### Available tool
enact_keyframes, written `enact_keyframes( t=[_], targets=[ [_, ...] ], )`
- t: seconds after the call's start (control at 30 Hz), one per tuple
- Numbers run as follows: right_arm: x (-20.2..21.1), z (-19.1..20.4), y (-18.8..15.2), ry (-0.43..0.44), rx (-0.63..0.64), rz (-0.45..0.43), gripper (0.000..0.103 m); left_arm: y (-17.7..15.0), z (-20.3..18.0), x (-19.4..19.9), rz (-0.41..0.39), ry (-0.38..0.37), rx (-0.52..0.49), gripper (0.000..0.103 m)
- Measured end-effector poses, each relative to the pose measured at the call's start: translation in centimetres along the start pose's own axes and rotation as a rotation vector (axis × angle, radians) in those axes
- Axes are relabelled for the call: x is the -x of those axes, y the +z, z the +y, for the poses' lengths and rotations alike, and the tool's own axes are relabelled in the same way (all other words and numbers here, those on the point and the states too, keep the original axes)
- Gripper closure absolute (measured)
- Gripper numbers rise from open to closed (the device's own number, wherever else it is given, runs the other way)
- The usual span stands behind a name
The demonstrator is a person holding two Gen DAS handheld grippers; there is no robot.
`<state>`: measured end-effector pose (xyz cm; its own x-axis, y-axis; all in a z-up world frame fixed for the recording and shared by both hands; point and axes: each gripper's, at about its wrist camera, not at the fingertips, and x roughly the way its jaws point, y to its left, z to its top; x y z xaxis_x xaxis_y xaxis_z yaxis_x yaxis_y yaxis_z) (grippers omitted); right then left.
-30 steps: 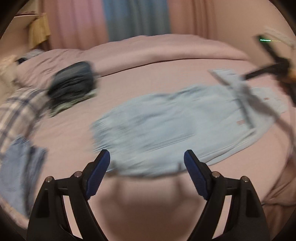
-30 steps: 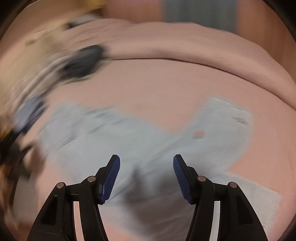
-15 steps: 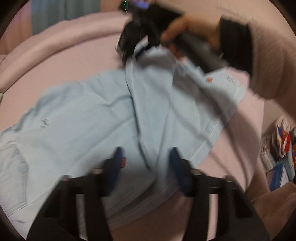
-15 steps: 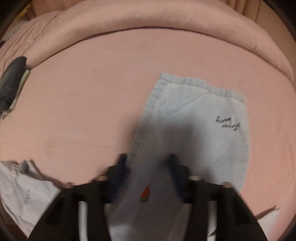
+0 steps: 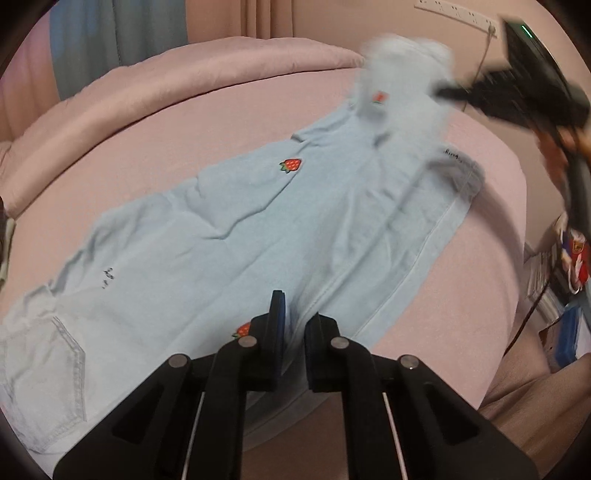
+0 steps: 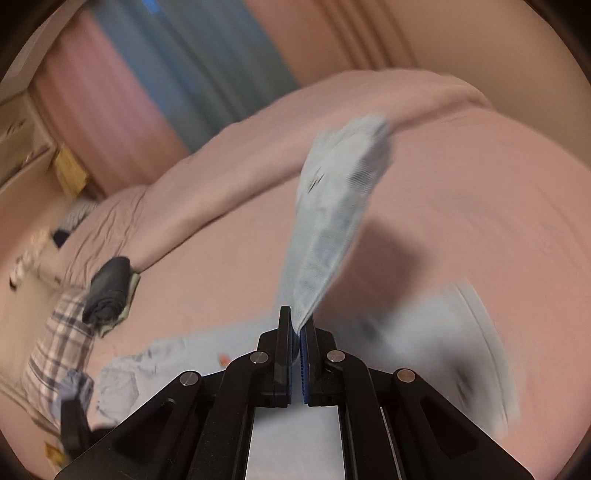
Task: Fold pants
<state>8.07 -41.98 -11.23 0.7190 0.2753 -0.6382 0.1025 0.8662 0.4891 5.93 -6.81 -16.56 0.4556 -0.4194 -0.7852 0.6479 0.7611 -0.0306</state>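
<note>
Denim, pale blue: the pants (image 5: 229, 236) lie spread along the pink bed (image 5: 155, 147), waistband and a back pocket at the lower left of the left wrist view, legs running toward the upper right. Small strawberry patches (image 5: 291, 165) dot the fabric.

The left gripper (image 5: 293, 332) sits low over the near leg with its blue-padded fingers drawn close around a raised ridge of cloth; a narrow gap shows between them, and whether they actually clamp the denim cannot be told.

The right gripper (image 6: 299, 332) has its jaws pressed together on a leg's end, and that leg (image 6: 336, 206) rises blurred out of the fingers, lifted clear of the bed. In the left wrist view the same gripper (image 5: 443, 90) shows as a dark, smeared shape at the upper right, with the lifted cloth bunched beside it.

Around the pants: a rolled pink duvet (image 5: 207, 77) along the far edge of the bed, curtains (image 6: 192, 77) behind it, a dark folded garment (image 6: 109, 291) well apart from the pants at the left of the bed, and a plaid cloth (image 6: 59, 347) just below it. A white power strip (image 5: 454, 13) is fixed to the wall, and colourful clutter (image 5: 572, 258) lies off the bed's right side.
</note>
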Motion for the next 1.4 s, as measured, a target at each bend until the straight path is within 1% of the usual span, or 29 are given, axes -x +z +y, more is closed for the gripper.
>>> enact_keyframes(
  t=[0.07, 0.1, 0.13, 0.17, 0.2, 0.27, 0.3, 0.33, 0.37, 0.4, 0.47, 0.53, 0.57, 0.63, 0.67, 0.7, 0.73, 0.77, 0.8, 0.83, 0.9, 0.97, 1.1, 1.2, 1.27, 1.3, 1.33, 1.37, 1.4],
  targets=[
    [0.6, -1.8, -2.7, -0.025, -0.054, 0.03, 0.098, 0.0, 0.2, -0.4, 0.021, 0.01, -0.013, 0.094],
    [0.7, -3.8, -4.3, -0.027, -0.09, 0.069, 0.098, -0.1, 0.3, -0.3, 0.031, 0.019, -0.021, 0.094],
    [0.0, -4.8, -5.1, -0.043, -0.112, 0.087, 0.098, -0.4, 0.0, -0.7, 0.046, 0.027, -0.032, 0.094],
    [-0.1, -5.7, -5.5, -0.047, -0.136, 0.094, 0.093, -0.6, 0.2, -1.1, 0.054, 0.034, -0.037, 0.093],
    [-0.5, -6.9, -6.0, -0.025, -0.191, 0.095, 0.088, -0.8, -0.1, -1.4, 0.063, 0.049, -0.045, 0.092],
    [-0.4, -8.6, -6.7, 0.06, -0.306, 0.072, 0.088, -0.9, -0.4, -1.8, 0.058, 0.082, -0.07, 0.091],
    [-0.3, -9.5, -6.6, 0.094, -0.365, 0.046, 0.083, -1.2, -0.2, -1.9, 0.058, 0.093, -0.074, 0.091],
    [-0.1, -9.9, -6.6, 0.103, -0.382, 0.023, 0.078, -1.4, -0.3, -2.0, 0.057, 0.098, -0.076, 0.091],
    [0.1, -10.2, -6.3, 0.102, -0.394, 0.0, 0.07, -1.6, -0.4, -2.2, 0.059, 0.102, -0.079, 0.091],
    [0.5, -10.8, -5.9, 0.09, -0.411, -0.029, 0.064, -1.8, -0.5, -2.2, 0.06, 0.108, -0.082, 0.091],
    [0.5, -11.5, -5.4, 0.091, -0.437, -0.055, 0.062, -1.9, -0.6, -2.6, 0.065, 0.118, -0.083, 0.091],
    [0.1, -12.7, -5.1, 0.104, -0.48, -0.074, 0.062, -1.7, -0.6, -2.8, 0.062, 0.123, -0.078, 0.092],
    [-0.3, -13.3, -4.8, 0.129, -0.506, -0.081, 0.062, -1.8, -0.5, -2.6, 0.062, 0.12, -0.07, 0.093],
    [-0.6, -13.3, -4.4, 0.143, -0.514, -0.091, 0.063, -1.1, 0.0, -3.1, 0.069, 0.102, -0.04, 0.093],
    [-0.5, -13.0, -4.0, 0.13, -0.497, -0.1, 0.075, -0.9, 0.2, -3.2, 0.071, 0.089, -0.02, 0.093],
    [0.3, -13.3, -3.4, 0.094, -0.451, -0.104, 0.093, -0.8, 0.5, -3.1, 0.069, 0.078, -0.005, 0.092],
    [0.7, -12.9, -2.9, 0.075, -0.426, -0.103, 0.094, -0.7, 0.5, -2.9, 0.067, 0.074, 0.0, 0.093],
    [1.3, -12.2, -2.4, 0.07, -0.402, -0.111, 0.097, -0.6, 0.4, -2.7, 0.062, 0.074, -0.004, 0.093],
    [2.0, -11.8, -2.0, 0.064, -0.379, -0.121, 0.098, -0.6, 0.3, -2.6, 0.059, 0.075, -0.012, 0.093],
    [3.0, -11.1, -1.6, 0.033, -0.345, -0.131, 0.098, -0.5, 0.3, -2.5, 0.058, 0.076, -0.015, 0.094],
    [3.8, -10.4, -1.3, -0.016, -0.316, -0.119, 0.098, -0.6, 0.1, -2.2, 0.055, 0.075, -0.023, 0.094],
    [4.3, -11.1, -2.3, -0.07, -0.318, -0.074, 0.098, -0.8, 0.1, -2.3, 0.057, 0.077, -0.037, 0.094],
    [2.4, -13.5, -4.7, -0.149, -0.311, 0.03, 0.098, -1.3, 0.0, -2.9, 0.08, 0.089, -0.065, 0.094],
    [2.3, -14.2, -4.5, -0.127, -0.304, 0.02, 0.098, -1.3, 0.1, -2.7, 0.09, 0.092, -0.07, 0.092],
    [3.0, -14.1, -3.7, -0.144, -0.291, 0.018, 0.098, -1.4, 0.2, -2.1, 0.097, 0.079, -0.071, 0.092],
    [3.8, -13.8, -3.2, -0.178, -0.27, -0.003, 0.094, -1.4, 0.2, -1.7, 0.097, 0.068, -0.072, 0.092],
    [4.5, -13.4, -2.8, -0.24, -0.24, -0.024, 0.088, -1.6, 0.3, -0.8, 0.092, 0.048, -0.069, 0.091],
    [4.9, -12.7, -2.3, -0.275, -0.2, -0.029, 0.068, -1.7, 0.5, -0.1, 0.086, 0.021, -0.059, 0.091],
    [5.7, -12.1, -2.1, -0.342, -0.162, -0.063, 0.054, -1.9, 0.6, 0.9, 0.074, -0.013, -0.042, 0.089]
  ],
)
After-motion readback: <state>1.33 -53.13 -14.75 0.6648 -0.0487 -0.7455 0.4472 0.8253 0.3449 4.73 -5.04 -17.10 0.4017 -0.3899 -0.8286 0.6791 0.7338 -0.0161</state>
